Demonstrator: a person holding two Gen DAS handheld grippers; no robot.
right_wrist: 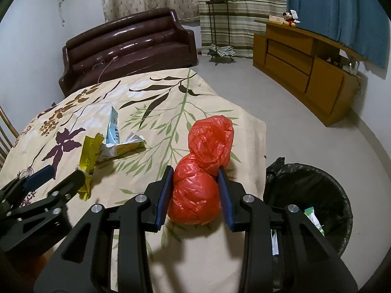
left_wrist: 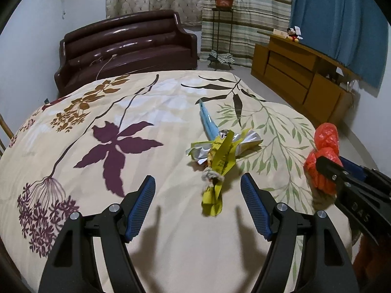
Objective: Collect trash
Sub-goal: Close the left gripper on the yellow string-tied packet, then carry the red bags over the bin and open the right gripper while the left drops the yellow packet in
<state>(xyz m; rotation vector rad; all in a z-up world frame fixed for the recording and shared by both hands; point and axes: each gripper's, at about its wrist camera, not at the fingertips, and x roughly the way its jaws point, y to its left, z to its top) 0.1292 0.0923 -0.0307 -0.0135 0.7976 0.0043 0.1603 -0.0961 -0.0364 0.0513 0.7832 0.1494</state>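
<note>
A crumpled red plastic bag (right_wrist: 195, 195) sits at the right edge of the cloth-covered table (right_wrist: 151, 112), and my right gripper (right_wrist: 195, 171) is shut on its lower lump. In the left wrist view the red bag (left_wrist: 323, 141) and the right gripper (left_wrist: 328, 171) show at the far right. My left gripper (left_wrist: 198, 185) stands open over a pile of wrappers. A yellow wrapper (left_wrist: 220, 161) reaches in between its fingers without touching the pads. Behind it lie a light blue packet (left_wrist: 207, 122) and a silver-white wrapper (left_wrist: 246, 139). The right wrist view shows the left gripper (right_wrist: 58, 174) beside the yellow wrapper (right_wrist: 90, 151).
A bin with a black liner (right_wrist: 315, 190) stands on the floor just right of the table, with some paper inside. A brown sofa (left_wrist: 127, 46) is beyond the table's far end. A wooden cabinet (left_wrist: 300, 73) and a plant stand (left_wrist: 221, 26) line the far wall.
</note>
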